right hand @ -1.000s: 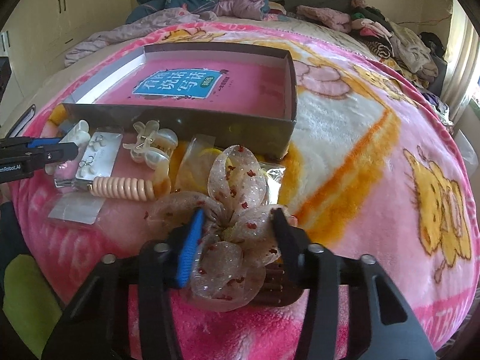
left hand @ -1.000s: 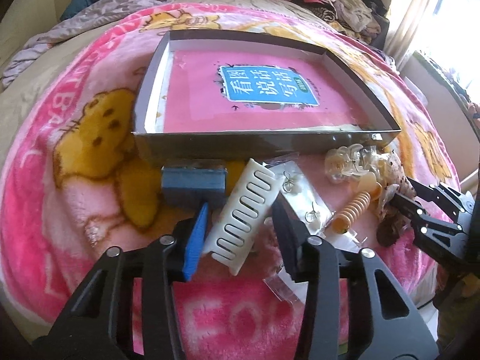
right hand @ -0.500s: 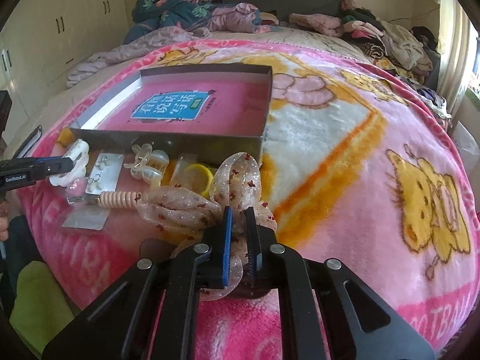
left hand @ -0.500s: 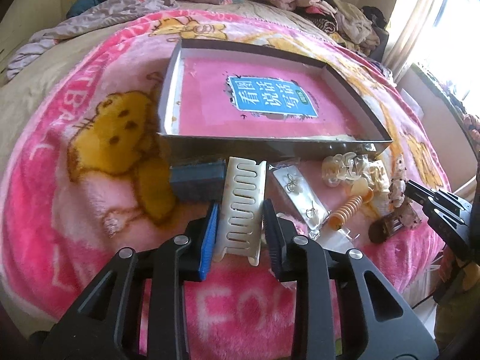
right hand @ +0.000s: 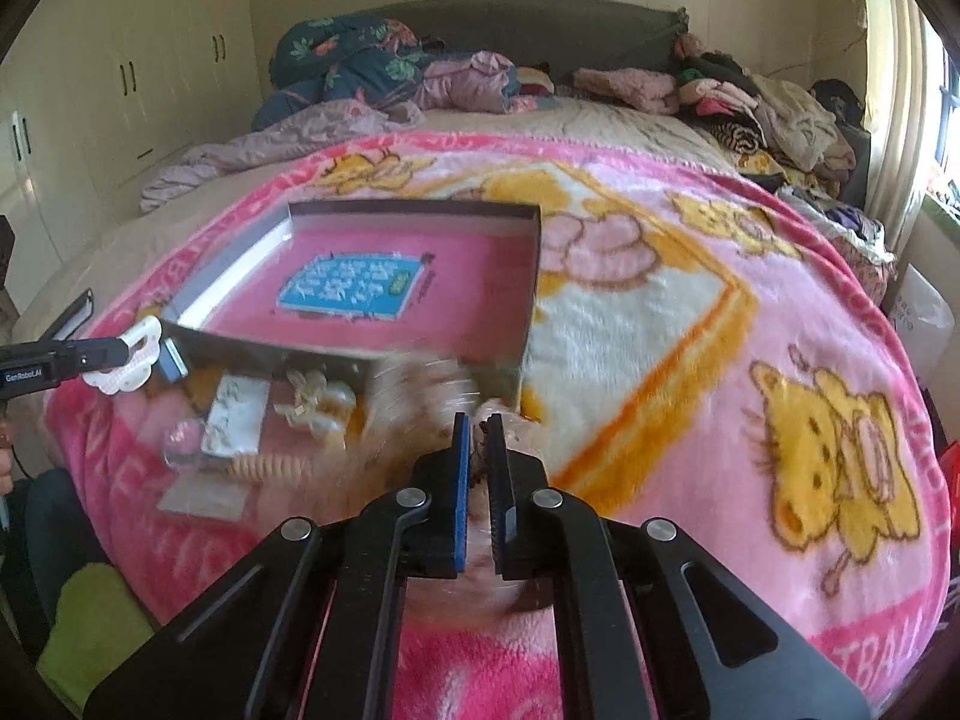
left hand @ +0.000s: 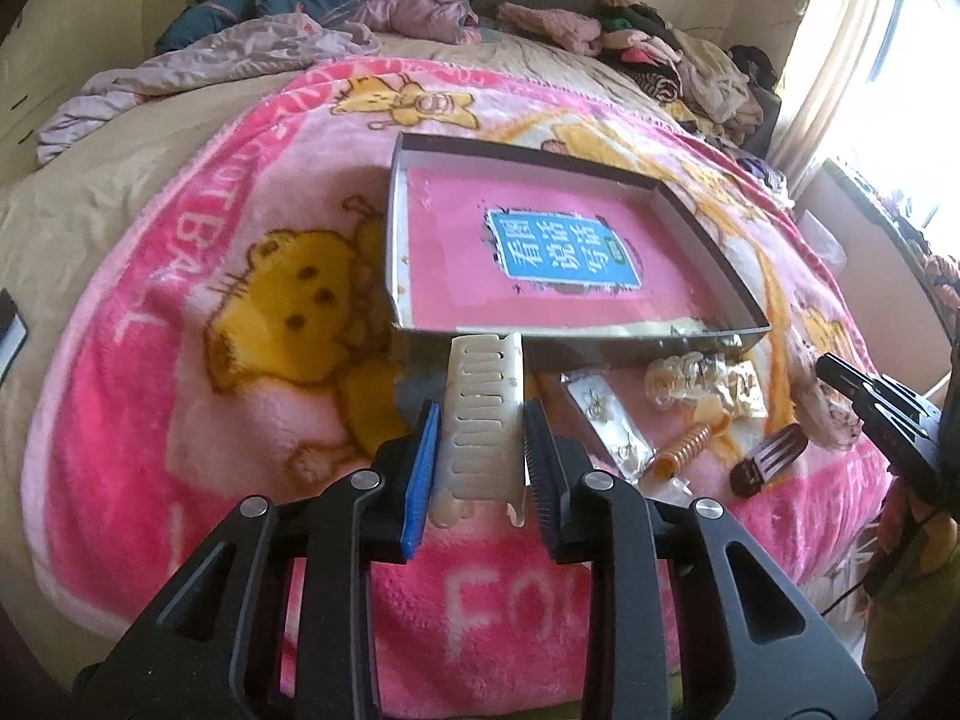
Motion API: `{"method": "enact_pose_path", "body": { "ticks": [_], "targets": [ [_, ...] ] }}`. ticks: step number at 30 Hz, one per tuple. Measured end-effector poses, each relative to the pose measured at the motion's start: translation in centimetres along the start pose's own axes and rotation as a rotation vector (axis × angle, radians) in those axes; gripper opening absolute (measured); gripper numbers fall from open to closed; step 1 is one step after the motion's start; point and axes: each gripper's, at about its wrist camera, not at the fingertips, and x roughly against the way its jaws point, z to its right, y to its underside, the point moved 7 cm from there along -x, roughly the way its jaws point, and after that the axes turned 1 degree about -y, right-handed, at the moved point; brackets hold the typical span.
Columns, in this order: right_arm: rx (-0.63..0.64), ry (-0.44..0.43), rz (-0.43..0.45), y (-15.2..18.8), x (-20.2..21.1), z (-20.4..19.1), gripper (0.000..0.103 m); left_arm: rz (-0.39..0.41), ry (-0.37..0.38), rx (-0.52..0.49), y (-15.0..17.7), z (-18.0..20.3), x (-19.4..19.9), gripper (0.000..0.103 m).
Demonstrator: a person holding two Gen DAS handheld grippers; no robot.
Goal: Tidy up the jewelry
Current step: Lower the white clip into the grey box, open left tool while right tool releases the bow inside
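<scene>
My left gripper (left hand: 477, 438) is shut on a white slotted hair clip (left hand: 480, 414) and holds it lifted just in front of the shallow grey box with a pink book inside (left hand: 540, 246). My right gripper (right hand: 477, 450) is shut on a sheer bow hair clip with red specks (right hand: 420, 384), lifted and blurred, near the box's near right corner (right hand: 528, 324). The bow also shows at the right in the left wrist view (left hand: 825, 414). On the blanket lie an earring card (left hand: 606, 420), a pale claw clip (left hand: 678, 375), an orange spiral hair tie (left hand: 684, 444) and a dark comb clip (left hand: 771, 459).
A pink cartoon blanket (right hand: 690, 312) covers the bed. Piled clothes and bedding (right hand: 750, 102) lie at the far end. A small blue box (right hand: 171, 360) sits by the box's near left corner. Wardrobes (right hand: 120, 78) stand to the left, a window to the right.
My left gripper closed on the white clip and lifted it toward the box. My right gripper closed on the bow and raised it off the blanket toward the box corner.
</scene>
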Motion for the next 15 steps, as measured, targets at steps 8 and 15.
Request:
{"method": "enact_pose_path", "body": {
  "ticks": [8, 15],
  "targets": [
    [0.020, -0.026, 0.047, -2.9, -0.1, -0.9, 0.005, 0.023, -0.009, 0.021, -1.8, -1.1, 0.6, 0.020],
    [0.035, -0.056, 0.078, -5.5, -1.0, -1.9, 0.005, 0.037, -0.013, 0.013, -3.9, -0.9, 0.1, 0.020]
  ]
}}
